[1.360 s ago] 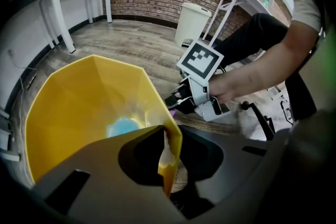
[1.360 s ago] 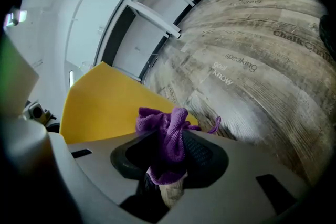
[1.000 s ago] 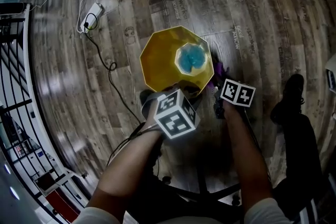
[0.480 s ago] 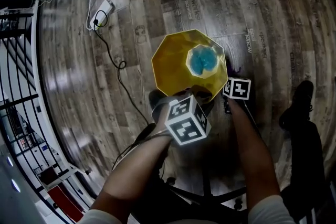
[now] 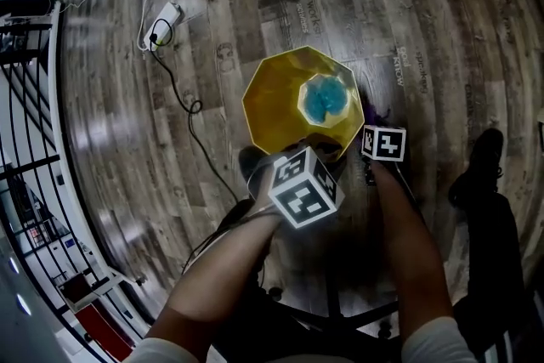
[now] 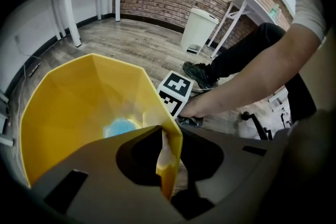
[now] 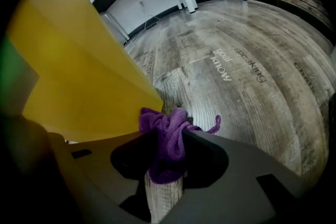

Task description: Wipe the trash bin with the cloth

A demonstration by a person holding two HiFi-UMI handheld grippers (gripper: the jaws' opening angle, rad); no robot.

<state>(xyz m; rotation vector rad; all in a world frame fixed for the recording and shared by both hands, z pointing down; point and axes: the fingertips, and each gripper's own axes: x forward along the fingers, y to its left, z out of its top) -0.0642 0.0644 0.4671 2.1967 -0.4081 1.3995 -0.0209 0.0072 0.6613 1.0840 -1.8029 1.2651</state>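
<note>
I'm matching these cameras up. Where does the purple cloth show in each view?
Head view: the purple cloth is a small scrap just right of the yellow trash bin.
Left gripper view: not visible.
Right gripper view: low centre, the cloth is pinched in the right gripper, against the bin's outer wall.
Shared landmark: the trash bin, seen in all three.

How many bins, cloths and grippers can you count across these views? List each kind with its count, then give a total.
Bins: 2 (yellow trash bin, white bin)
Cloths: 1 (purple cloth)
Grippers: 2 (left gripper, right gripper)
Total: 5
</note>
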